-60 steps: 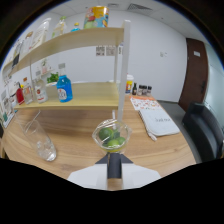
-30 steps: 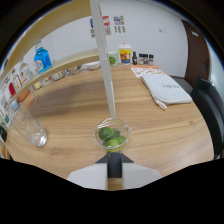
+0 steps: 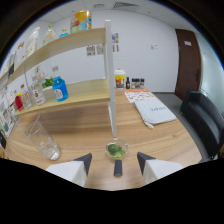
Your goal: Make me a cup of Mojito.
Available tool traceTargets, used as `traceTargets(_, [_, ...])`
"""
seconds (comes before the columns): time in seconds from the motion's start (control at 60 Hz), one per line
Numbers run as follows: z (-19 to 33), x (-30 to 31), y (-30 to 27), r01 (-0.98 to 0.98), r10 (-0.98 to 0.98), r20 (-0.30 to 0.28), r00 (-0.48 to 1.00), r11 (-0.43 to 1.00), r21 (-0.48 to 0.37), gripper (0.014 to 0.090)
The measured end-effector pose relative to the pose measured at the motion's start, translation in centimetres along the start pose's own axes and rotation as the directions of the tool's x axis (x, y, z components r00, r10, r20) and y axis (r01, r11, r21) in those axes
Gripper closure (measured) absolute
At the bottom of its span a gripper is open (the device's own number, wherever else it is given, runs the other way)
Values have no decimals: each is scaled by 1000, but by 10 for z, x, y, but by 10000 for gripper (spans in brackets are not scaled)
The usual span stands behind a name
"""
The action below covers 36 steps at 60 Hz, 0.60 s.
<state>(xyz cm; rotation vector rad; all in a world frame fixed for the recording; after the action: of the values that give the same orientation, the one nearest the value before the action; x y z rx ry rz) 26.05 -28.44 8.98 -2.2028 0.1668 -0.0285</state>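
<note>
Mojito glass rests just ahead of spread fingers

Mojito glass (image 3: 117, 149), small and holding green pieces, sits on the wooden table (image 3: 165, 137) just ahead of the gripper (image 3: 115, 161), whose fingers are spread and touch nothing. Beyond it rises a white post (image 3: 110, 80). A tall empty glass (image 3: 41, 139) stands well apart, near the shelves (image 3: 75, 97)

Bright, even indoor light from recessed ceiling panel (image 3: 121, 5) overhead; white back wall (image 3: 150, 55) evenly lit. Soft, faint shadows on light wooden tabletop (image 3: 165, 137). Mild glare on clear empty drinking glass (image 3: 41, 140), near left. Heavy fisheye bend: pale wooden two-tier shelf (image 3: 65, 45) curves at left, dark brown door (image 3: 186, 60) bows at right. Black vignette rings view. Whole picture soft, far bottles blurred, labels unreadable.
</note>
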Motion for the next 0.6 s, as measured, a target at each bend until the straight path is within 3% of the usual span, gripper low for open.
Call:
traceTargets(0.1, [-34, -32, -24, 7, -7, -2, 1000, 996, 86, 198])
traceTargets(0.25, [-72, -92, -34, 10, -13, 19, 1000, 989, 150, 199])
traceTargets(0.6, [-88, -203, -5, 9, -18, 74, 997, 993, 114, 201])
